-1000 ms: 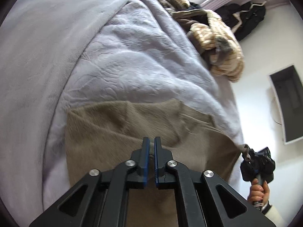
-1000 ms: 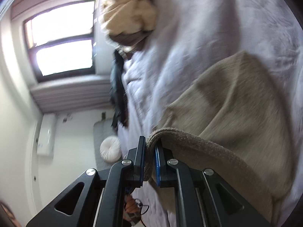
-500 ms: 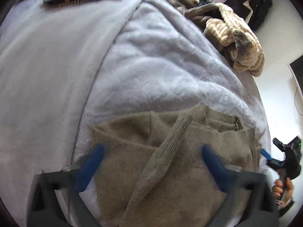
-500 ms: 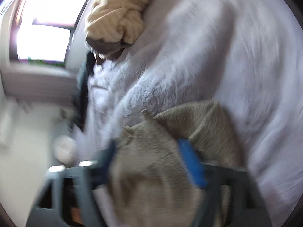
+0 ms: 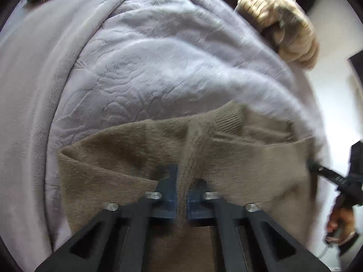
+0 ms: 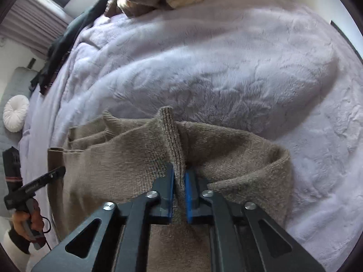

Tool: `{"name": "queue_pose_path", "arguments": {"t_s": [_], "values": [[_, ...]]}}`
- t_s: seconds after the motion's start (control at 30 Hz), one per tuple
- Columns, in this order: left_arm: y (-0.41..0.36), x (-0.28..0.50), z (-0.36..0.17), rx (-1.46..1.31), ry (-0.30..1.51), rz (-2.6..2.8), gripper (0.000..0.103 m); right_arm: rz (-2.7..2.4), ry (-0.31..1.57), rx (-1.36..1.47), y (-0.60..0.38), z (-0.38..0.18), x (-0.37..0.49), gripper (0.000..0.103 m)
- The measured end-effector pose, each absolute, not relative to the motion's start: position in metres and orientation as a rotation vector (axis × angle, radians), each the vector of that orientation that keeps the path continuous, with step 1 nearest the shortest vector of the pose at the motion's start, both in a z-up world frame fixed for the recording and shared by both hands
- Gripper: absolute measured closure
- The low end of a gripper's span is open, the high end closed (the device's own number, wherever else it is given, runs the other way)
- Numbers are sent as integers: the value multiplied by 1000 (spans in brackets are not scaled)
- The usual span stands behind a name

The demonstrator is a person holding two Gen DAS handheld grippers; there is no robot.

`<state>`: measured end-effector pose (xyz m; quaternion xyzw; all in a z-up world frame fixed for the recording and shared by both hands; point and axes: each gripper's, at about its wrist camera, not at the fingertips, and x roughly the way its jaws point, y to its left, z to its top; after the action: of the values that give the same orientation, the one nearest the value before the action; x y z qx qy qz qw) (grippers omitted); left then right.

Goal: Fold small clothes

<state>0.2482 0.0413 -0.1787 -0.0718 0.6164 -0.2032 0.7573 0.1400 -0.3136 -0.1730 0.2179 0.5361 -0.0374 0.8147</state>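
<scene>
A taupe knitted sweater (image 5: 118,154) lies on the lilac bed cover. My left gripper (image 5: 182,176) is shut, its blue pads pinching a raised ridge of the knit near the sweater's left part. In the right wrist view the same sweater (image 6: 238,149) shows, and my right gripper (image 6: 179,176) is shut on a ribbed fold that stands up between its pads. Each view catches the other gripper at the sweater's far edge: the right one (image 5: 326,174) with a hand below it, the left one (image 6: 40,181) likewise held by a hand.
The lilac quilted bed cover (image 5: 158,56) fills most of both views. A cream and brown pile of clothes (image 5: 283,22) lies at the bed's far end, dark garments (image 6: 61,38) beside it. A round white cushion (image 6: 15,113) sits off the bed at left.
Both grippers opened wide over the sweater half a second ago and have shut again on new folds of it. The right wrist view has rolled from sideways to upright.
</scene>
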Motion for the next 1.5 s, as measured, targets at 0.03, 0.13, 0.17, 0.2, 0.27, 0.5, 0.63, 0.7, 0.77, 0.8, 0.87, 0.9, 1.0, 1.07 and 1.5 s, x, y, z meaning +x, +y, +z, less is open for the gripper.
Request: {"name": "queue_pose_path", "arguments": {"t_s": [0.03, 0.13, 0.17, 0.2, 0.27, 0.5, 0.63, 0.7, 0.77, 0.8, 0.87, 0.9, 1.0, 1.07, 1.5], "values": [[42, 247, -171, -138, 1309, -447, 96, -70, 1114, 459, -313, -163, 133, 96], [35, 249, -164, -51, 1255, -453, 96, -74, 1101, 474, -322, -157, 137, 96], [33, 251, -170, -40, 1264, -436, 96, -96, 1117, 472, -325, -163, 140, 96], [32, 254, -178, -34, 1279, -407, 96, -112, 1131, 468, -327, -168, 141, 96], [34, 257, -191, -40, 1289, -362, 93, -148, 1165, 459, -329, -185, 140, 96], [61, 257, -171, -20, 1261, -291, 89, -228, 1143, 512, -340, -179, 123, 95], [89, 255, -150, 5, 1240, -232, 87, -274, 1100, 534, -355, -157, 96, 95], [99, 246, -138, -31, 1229, -270, 87, -231, 1088, 545, -353, -147, 83, 95], [93, 231, -129, -39, 1215, -319, 87, -171, 1091, 531, -340, -141, 69, 95], [89, 223, -128, -36, 1215, -346, 87, -141, 1097, 526, -331, -139, 61, 95], [78, 204, -131, -36, 1229, -397, 87, -100, 1118, 522, -316, -142, 49, 95], [71, 196, -136, -39, 1242, -408, 87, -81, 1133, 526, -307, -147, 42, 95], [61, 174, -164, -27, 1290, -395, 87, -66, 1198, 523, -287, -174, 27, 95], [65, 163, -187, -31, 1321, -353, 87, -88, 1242, 519, -284, -195, 16, 96], [134, 104, -171, -72, 1388, -189, 60, -132, 1186, 737, -310, -189, -51, 91]]}}
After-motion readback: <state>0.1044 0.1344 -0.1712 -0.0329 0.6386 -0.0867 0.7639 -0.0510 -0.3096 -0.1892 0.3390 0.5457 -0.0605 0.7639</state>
